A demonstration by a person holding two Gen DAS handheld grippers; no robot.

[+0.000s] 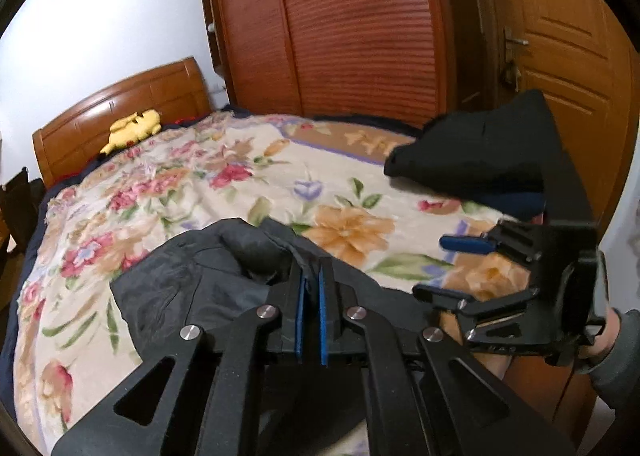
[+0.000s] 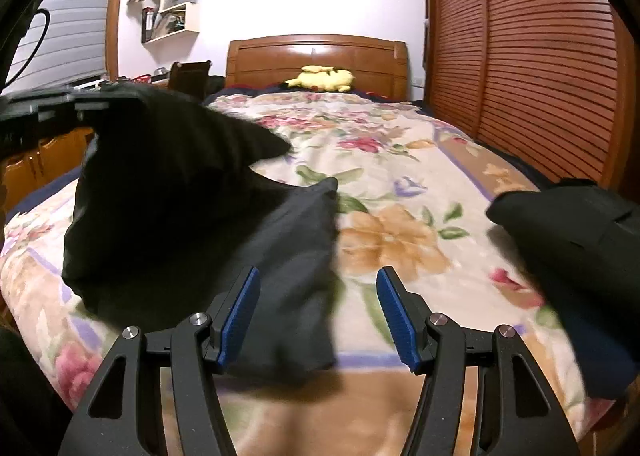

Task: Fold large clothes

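Dark garment lifted over a flowered bed

Left wrist view: the left gripper (image 1: 311, 288) is clamped tight on a fold of the dark garment (image 1: 208, 280), held above the floral blanket (image 1: 248, 183); the right gripper (image 1: 452, 268) sits to the right, near a second dark pile (image 1: 472, 151).
Right wrist view: the right gripper (image 2: 318, 316) stands spread with nothing between its blue pads (image 2: 240, 316), over the garment (image 2: 192, 215) draped across the blanket (image 2: 400, 159).

two grippers: the left gripper (image 1: 312, 276), the right gripper (image 2: 318, 320). two dark garments: one garment (image 2: 192, 223) left of the right tongs, a folded pile (image 2: 576, 256) to their right. one yellow plush toy (image 2: 320, 79) far ahead.
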